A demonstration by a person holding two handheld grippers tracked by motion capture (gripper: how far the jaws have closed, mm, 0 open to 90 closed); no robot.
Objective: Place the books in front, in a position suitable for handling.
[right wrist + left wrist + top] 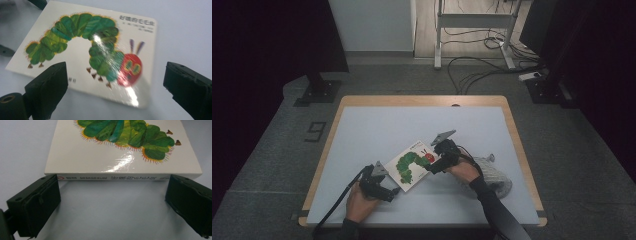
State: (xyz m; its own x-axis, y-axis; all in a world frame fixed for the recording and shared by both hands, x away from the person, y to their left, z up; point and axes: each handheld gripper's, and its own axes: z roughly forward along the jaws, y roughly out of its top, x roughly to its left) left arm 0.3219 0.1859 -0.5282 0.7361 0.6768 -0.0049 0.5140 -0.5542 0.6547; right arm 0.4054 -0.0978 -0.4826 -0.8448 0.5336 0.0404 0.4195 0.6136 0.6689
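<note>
A white picture book (412, 165) with a green caterpillar on its cover lies flat on the white table top (412, 125), turned at an angle. My left gripper (392, 192) rests on the table at the book's near-left corner. Seen along its own jaws, the left gripper (112, 188) is open and its jaws flank the spine of the book (120, 155) without touching it. My right gripper (434, 166) is at the book's right edge, by the red head. It is raised and open over the book (82, 55), with nothing between the jaws of the right gripper (116, 75).
A grey knitted cloth (494, 172) lies on the table under my right forearm. The table has a wooden rim (512, 130). On the floor beyond it stand dark stand bases (319, 92), loose cables (472, 70) and a metal desk frame (472, 20).
</note>
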